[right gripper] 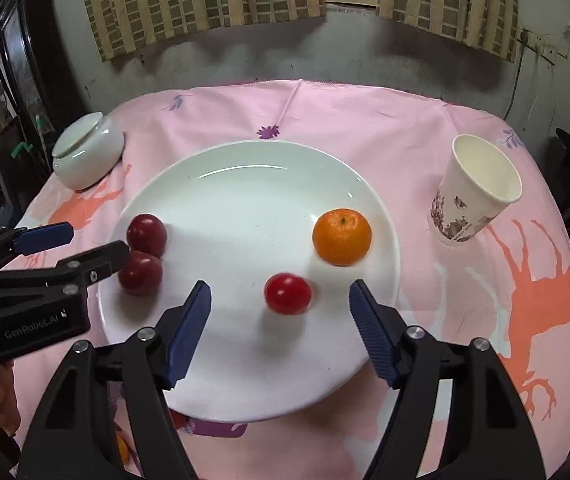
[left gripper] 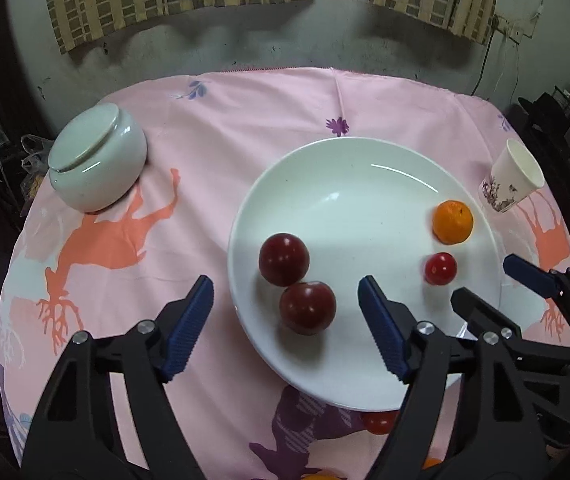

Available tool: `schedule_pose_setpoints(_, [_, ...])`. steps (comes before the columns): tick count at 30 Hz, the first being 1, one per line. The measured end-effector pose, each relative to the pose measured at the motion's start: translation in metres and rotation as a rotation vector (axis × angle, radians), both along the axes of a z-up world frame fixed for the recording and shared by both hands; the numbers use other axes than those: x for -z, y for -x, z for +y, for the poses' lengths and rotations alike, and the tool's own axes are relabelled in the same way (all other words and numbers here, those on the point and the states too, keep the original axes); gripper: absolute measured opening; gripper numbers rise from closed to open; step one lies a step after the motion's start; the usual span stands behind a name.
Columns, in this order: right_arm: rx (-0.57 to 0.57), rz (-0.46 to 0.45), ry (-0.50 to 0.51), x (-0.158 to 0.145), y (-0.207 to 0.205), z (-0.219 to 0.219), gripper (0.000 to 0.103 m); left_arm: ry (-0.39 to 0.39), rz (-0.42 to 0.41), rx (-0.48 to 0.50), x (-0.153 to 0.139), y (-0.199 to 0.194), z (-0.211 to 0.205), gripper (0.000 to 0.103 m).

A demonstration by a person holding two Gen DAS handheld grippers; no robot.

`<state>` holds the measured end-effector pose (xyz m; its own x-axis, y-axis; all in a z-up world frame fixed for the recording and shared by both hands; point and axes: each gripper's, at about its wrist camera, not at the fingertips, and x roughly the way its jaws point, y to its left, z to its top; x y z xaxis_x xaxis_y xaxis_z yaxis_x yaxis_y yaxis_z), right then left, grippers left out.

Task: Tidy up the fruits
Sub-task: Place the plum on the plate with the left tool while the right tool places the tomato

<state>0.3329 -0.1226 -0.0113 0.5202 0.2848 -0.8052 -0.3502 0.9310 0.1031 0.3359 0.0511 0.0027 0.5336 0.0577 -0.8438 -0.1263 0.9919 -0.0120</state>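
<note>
A white plate (left gripper: 365,200) holds two dark red plums (left gripper: 283,259) (left gripper: 307,307) side by side, an orange (left gripper: 453,222) and a small red tomato (left gripper: 440,268). My left gripper (left gripper: 285,284) is open over the plate's left part, its blue pads clear of the plums. In the right wrist view my right gripper (right gripper: 281,288) is open with the tomato (right gripper: 287,293) lying on the plate (right gripper: 245,184) between its pads, untouched. The orange (right gripper: 341,236) sits just beyond. The left gripper (right gripper: 93,240) shows there beside the plums (right gripper: 146,234).
A pink deer-print cloth (left gripper: 213,128) covers the round table. A lidded white jar (left gripper: 97,160) stands at the back left, a paper cup (left gripper: 513,178) at the right. Another red fruit (left gripper: 379,422) lies by the plate's near rim. A wall with curtains is behind.
</note>
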Motion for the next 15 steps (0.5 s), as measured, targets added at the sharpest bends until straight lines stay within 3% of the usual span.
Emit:
schedule_pose_setpoints(7, [0.056, 0.054, -0.074, -0.008, 0.06, -0.039, 0.072, -0.01, -0.008, -0.022, -0.008, 0.058, 0.011, 0.086])
schedule_pose_setpoints(12, [0.126, 0.117, -0.08, -0.002, 0.109, -0.064, 0.072, -0.03, 0.09, 0.022, 0.009, 0.114, 0.011, 0.09])
schedule_pose_setpoints(15, [0.161, 0.144, -0.087, 0.003, 0.144, -0.075, 0.072, -0.001, 0.137, 0.004, 0.02, 0.148, 0.016, 0.09])
